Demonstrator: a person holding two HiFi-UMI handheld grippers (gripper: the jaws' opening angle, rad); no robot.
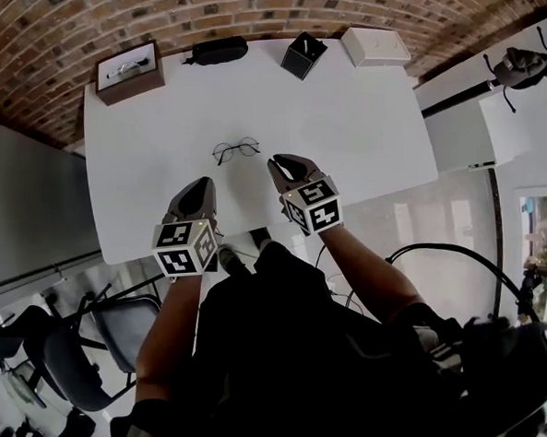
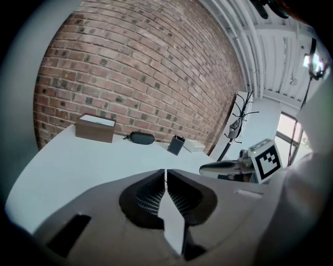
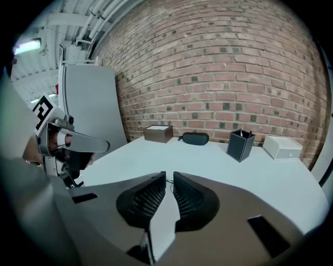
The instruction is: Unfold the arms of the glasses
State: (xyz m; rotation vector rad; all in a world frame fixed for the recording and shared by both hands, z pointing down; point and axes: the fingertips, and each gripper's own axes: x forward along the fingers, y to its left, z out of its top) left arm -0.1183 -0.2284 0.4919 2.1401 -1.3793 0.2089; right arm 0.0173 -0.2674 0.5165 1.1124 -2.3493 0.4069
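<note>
A thin wire-framed pair of round glasses (image 1: pixel 235 150) lies on the white table (image 1: pixel 360 124), a little in front of its middle, arms folded as far as I can tell. My left gripper (image 1: pixel 201 186) hovers just near and left of the glasses, jaws shut and empty. On the other side, near and right of the glasses, my right gripper (image 1: pixel 285 162) is also shut with nothing in it. In the left gripper view the jaws (image 2: pixel 166 172) meet tip to tip; the glasses are hidden there. The right gripper view shows its jaws (image 3: pixel 169 177) closed too.
Along the table's far edge stand a brown box with a white top (image 1: pixel 129 72), a black glasses case (image 1: pixel 217 50), a black pen holder (image 1: pixel 303 54) and a white box (image 1: pixel 375 45). A brick wall lies beyond. Chairs (image 1: pixel 97 348) stand left of the person.
</note>
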